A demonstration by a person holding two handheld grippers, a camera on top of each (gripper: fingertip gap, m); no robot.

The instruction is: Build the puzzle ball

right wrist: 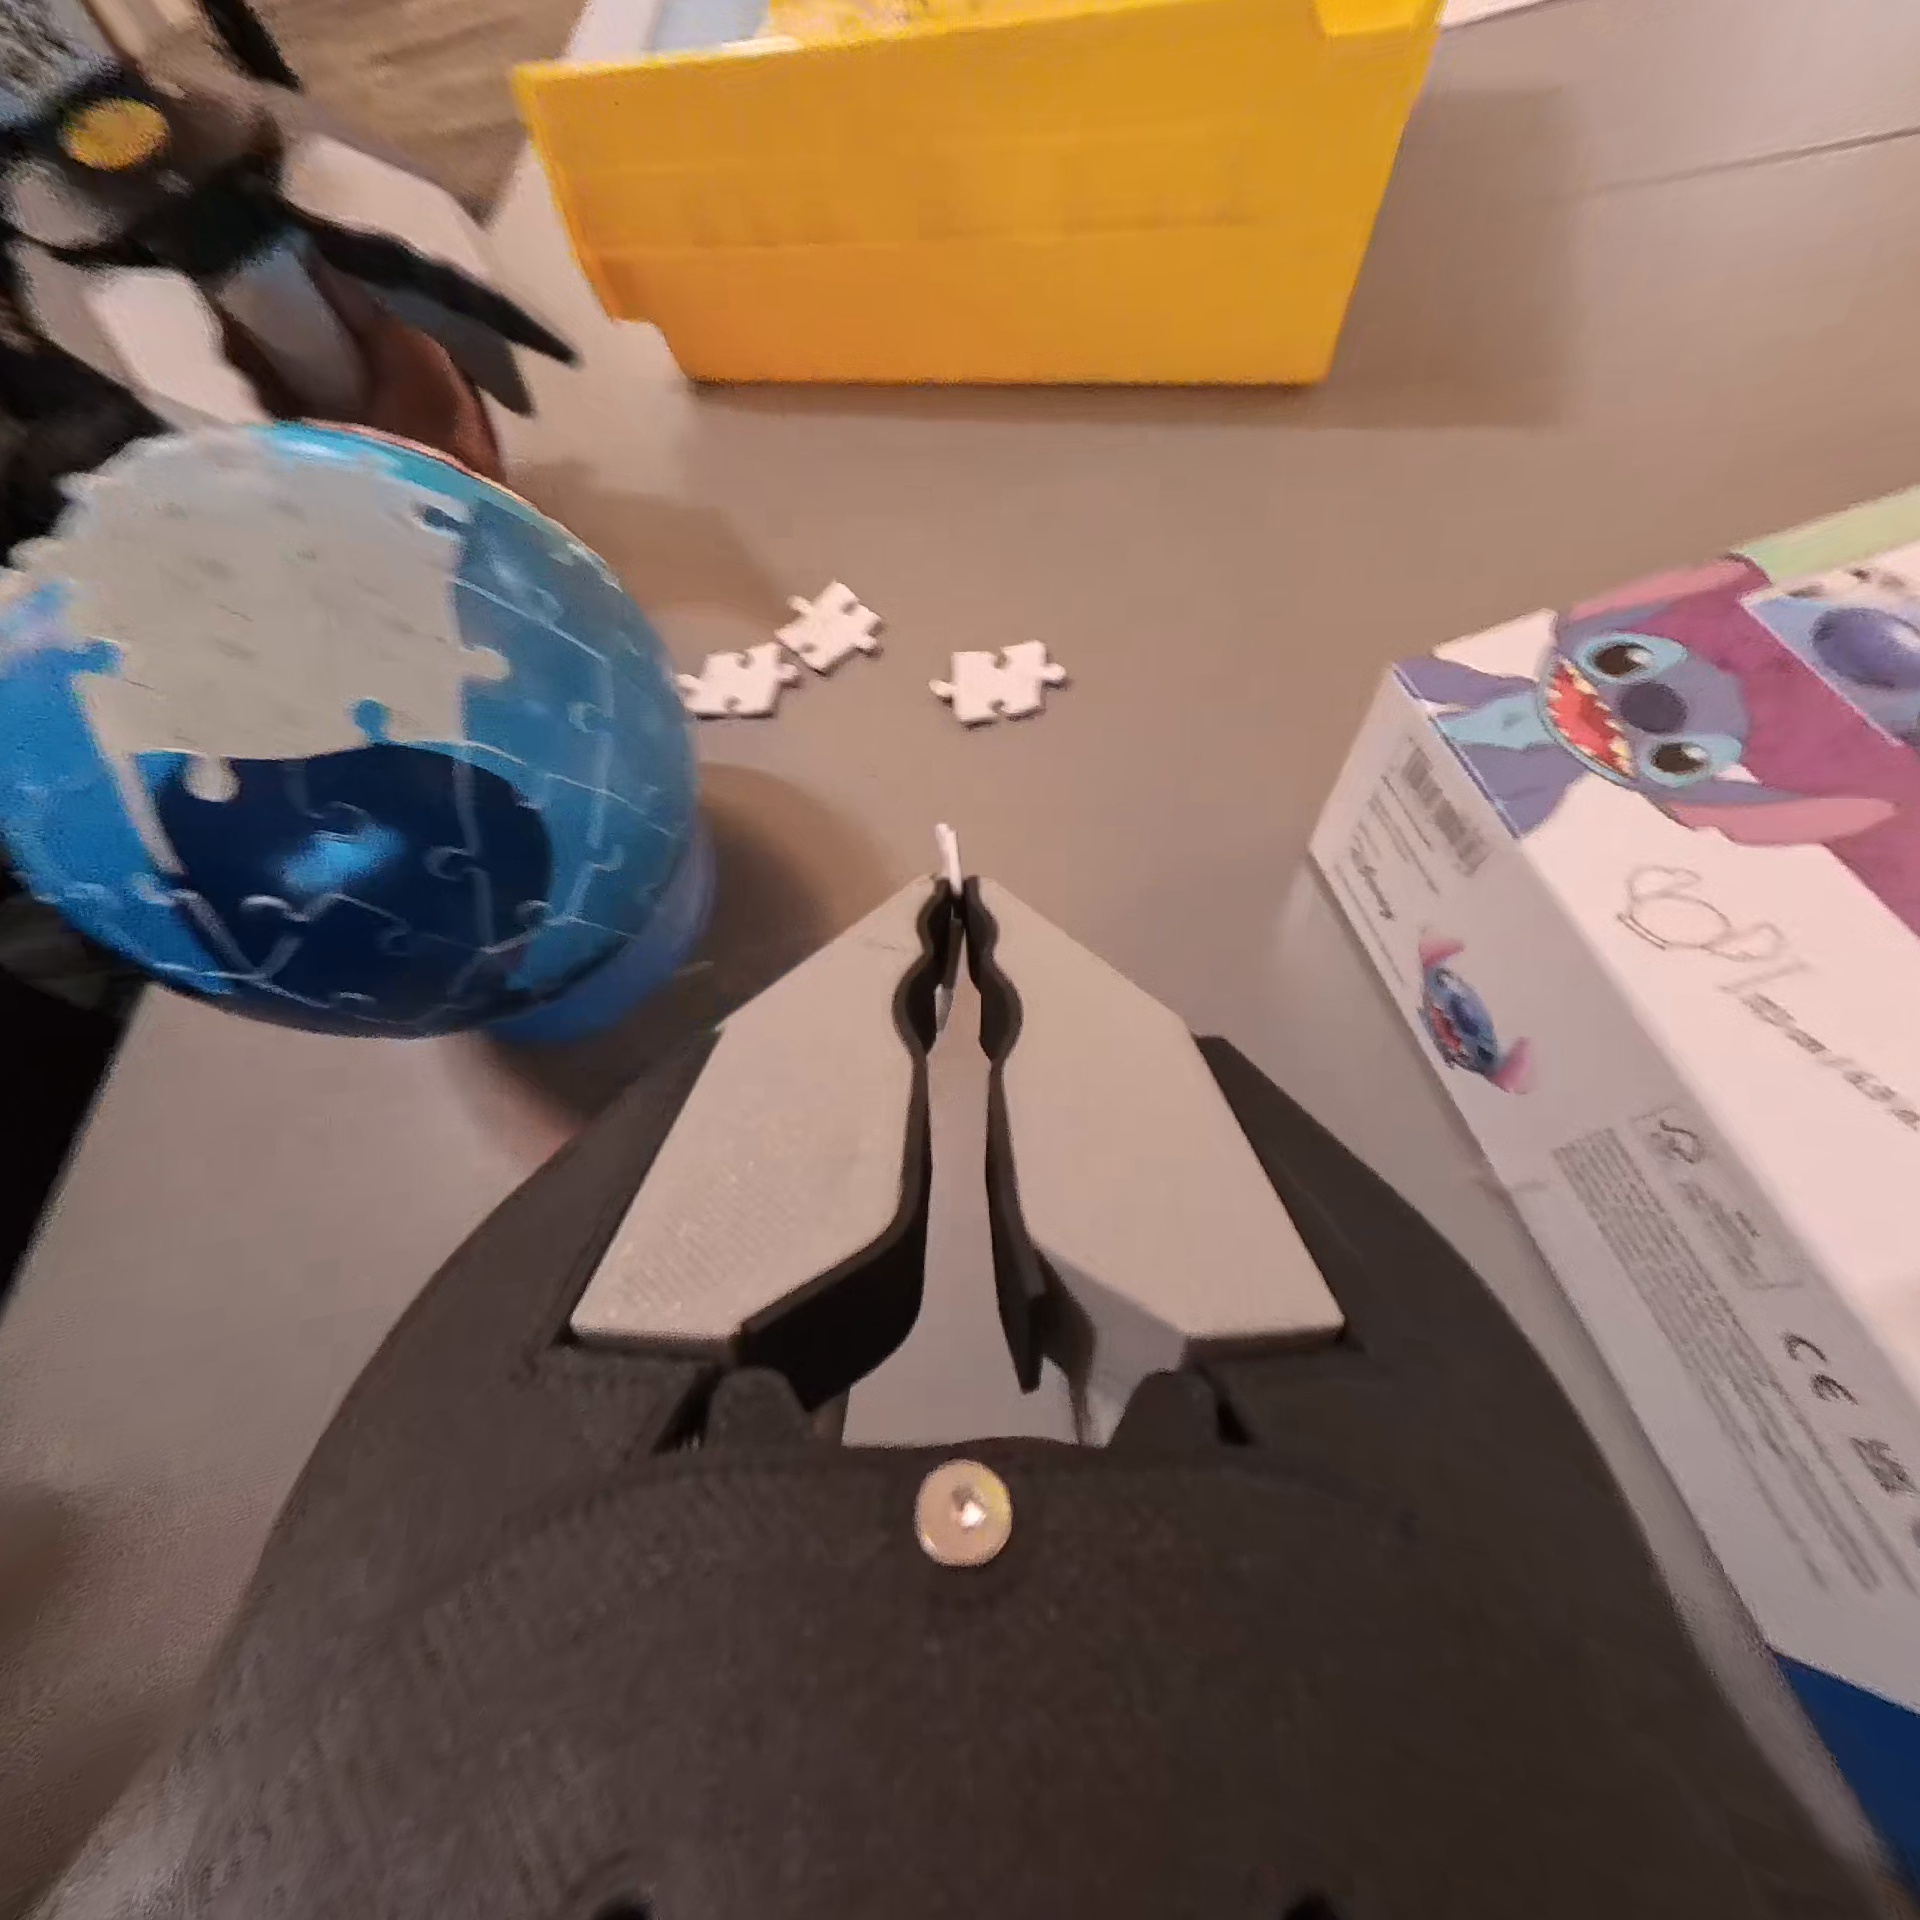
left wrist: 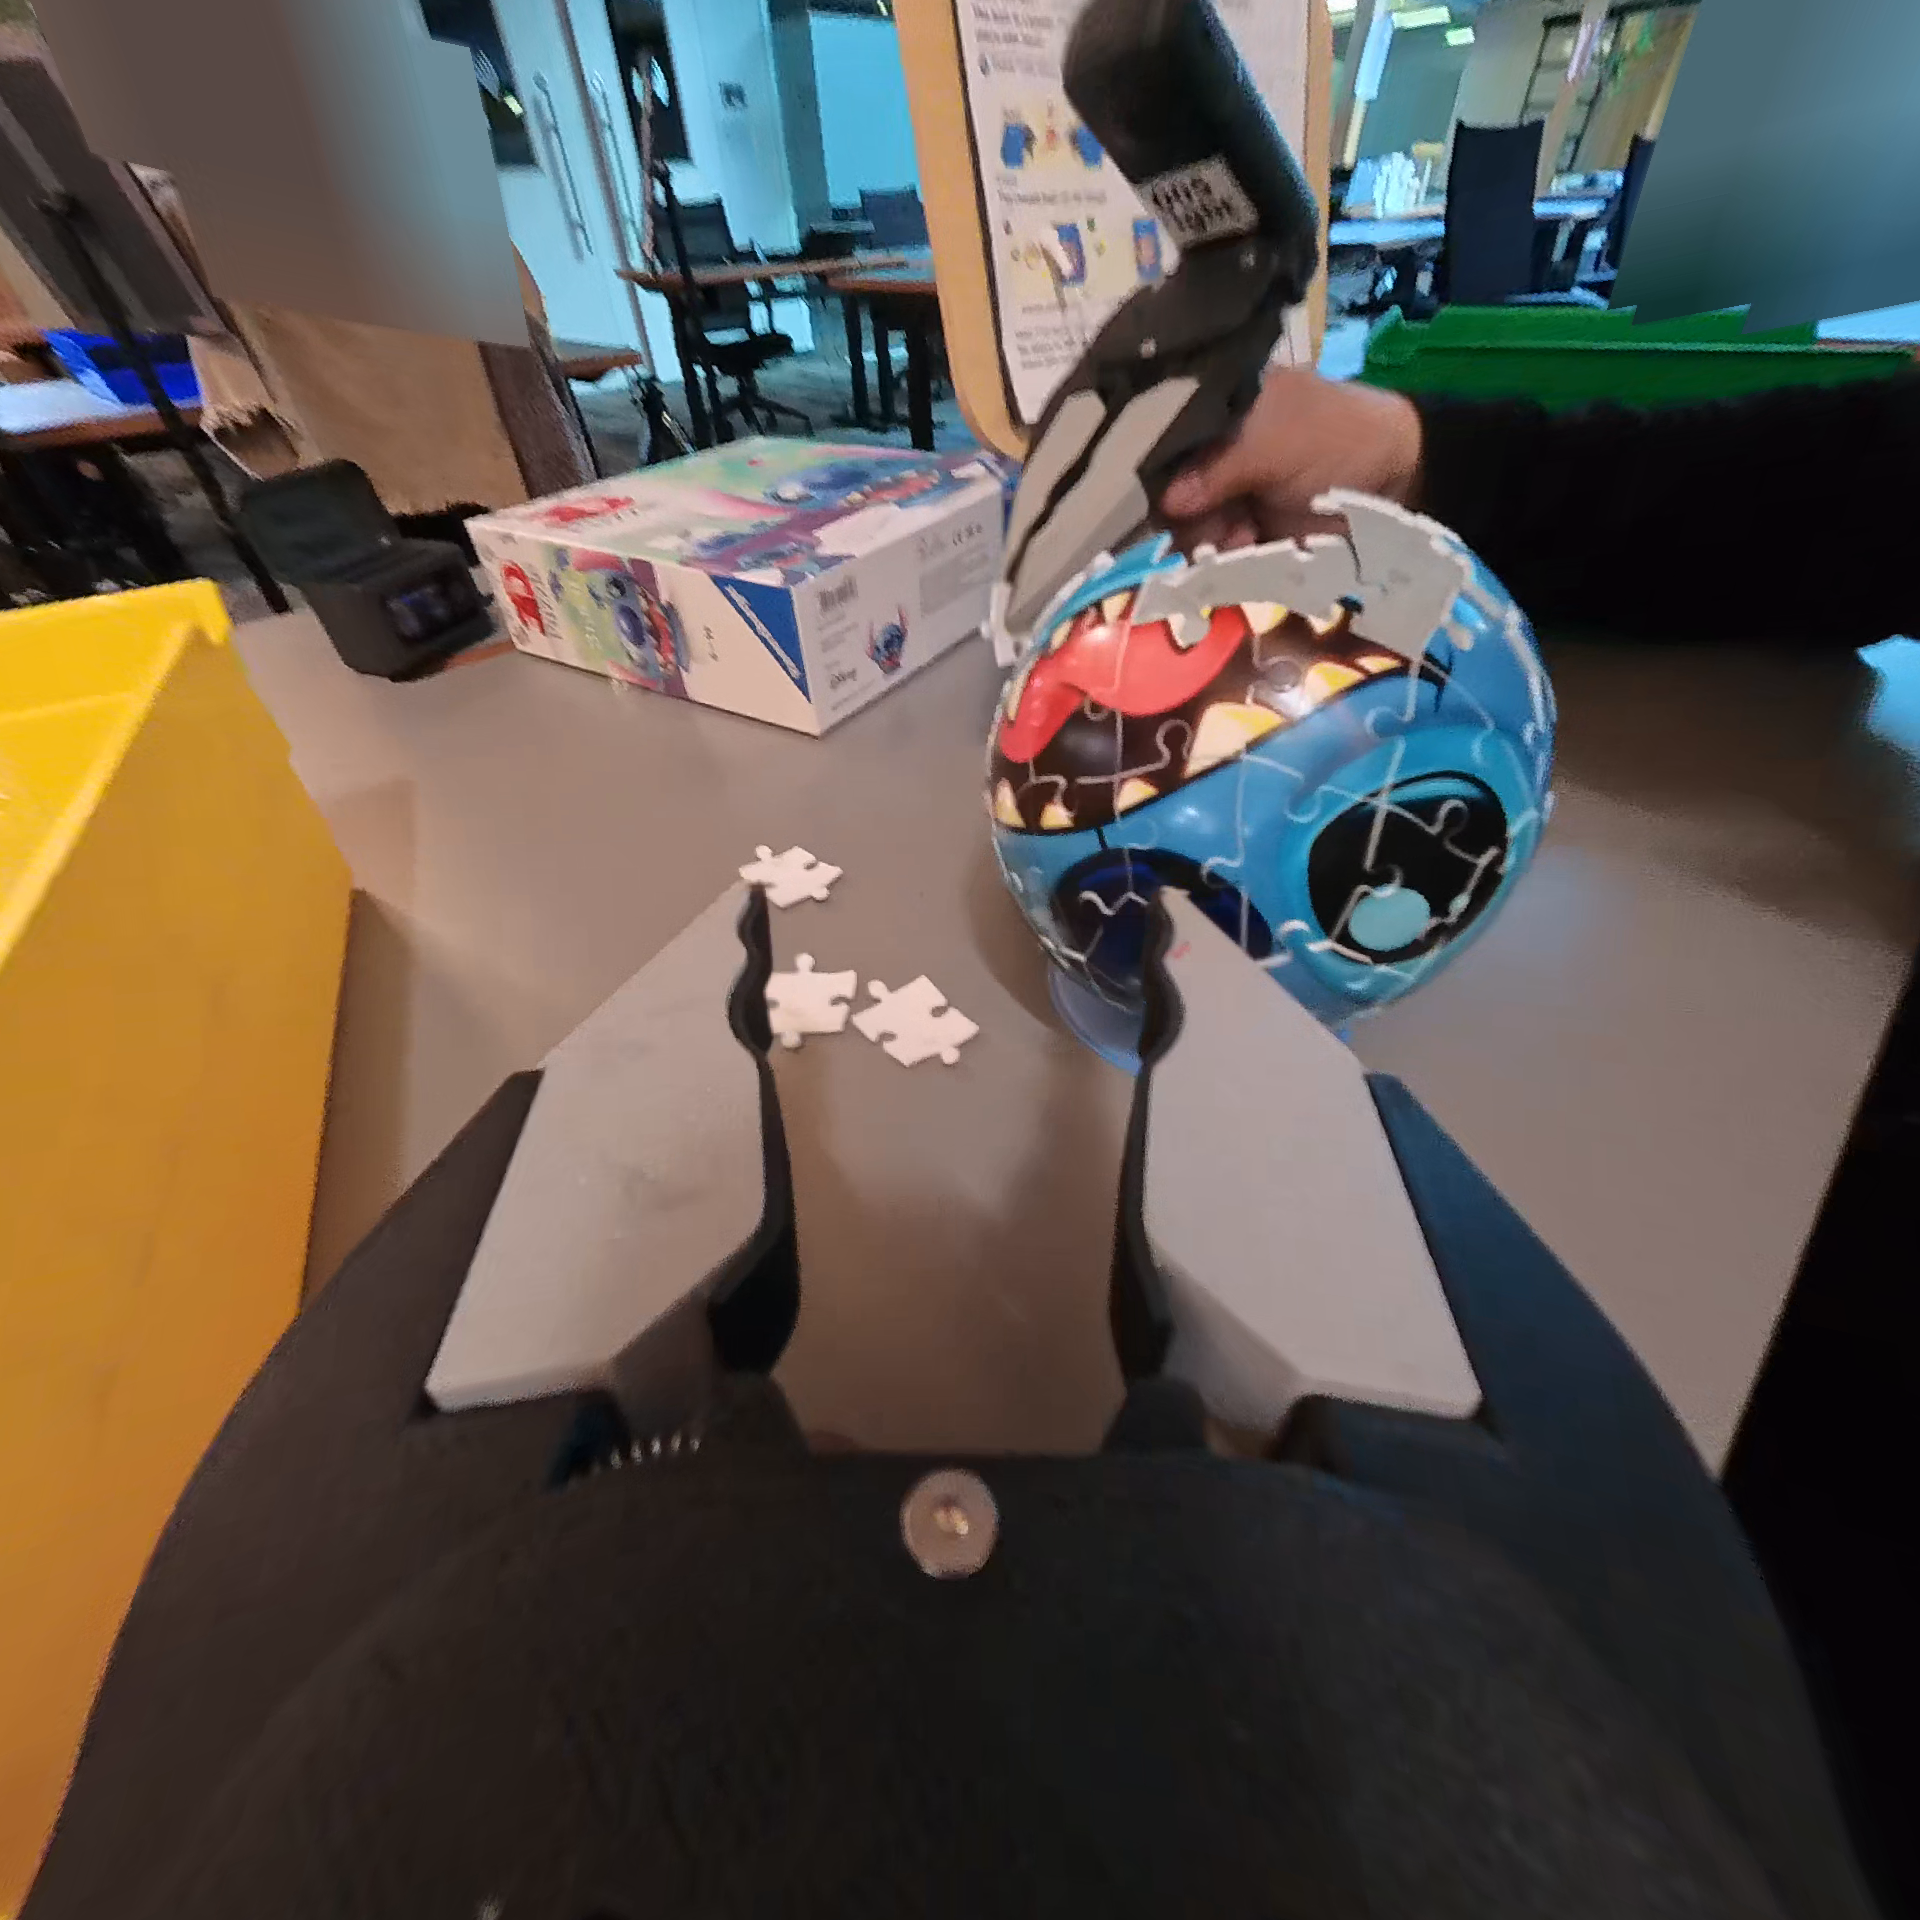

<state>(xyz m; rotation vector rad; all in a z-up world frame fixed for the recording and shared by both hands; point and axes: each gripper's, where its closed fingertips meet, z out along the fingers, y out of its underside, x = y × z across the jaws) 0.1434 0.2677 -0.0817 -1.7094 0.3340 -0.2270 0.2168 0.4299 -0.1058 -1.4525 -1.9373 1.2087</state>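
Note:
The blue puzzle ball (left wrist: 1268, 790) stands on a blue stand on the grey table, its top open with jagged white edges. It also shows at the left of the right wrist view (right wrist: 312, 748). My left gripper (left wrist: 961, 914) is open and empty, low over the table, with its right finger in front of the ball's lower left. Three loose white pieces (left wrist: 810, 1000) lie by its left finger. My right gripper (right wrist: 954, 894) is shut on a thin white puzzle piece (right wrist: 948, 852) seen edge-on. In the left wrist view the right gripper (left wrist: 1013, 613) is at the ball's upper left rim.
A yellow bin (left wrist: 135, 935) stands left of my left gripper and shows far in the right wrist view (right wrist: 987, 208). The white puzzle box (left wrist: 748, 603) lies behind the pieces. A black device (left wrist: 364, 571) and an instruction sheet (left wrist: 1039, 208) stand farther back. There is about 20 centimeters between the tips of the two grippers.

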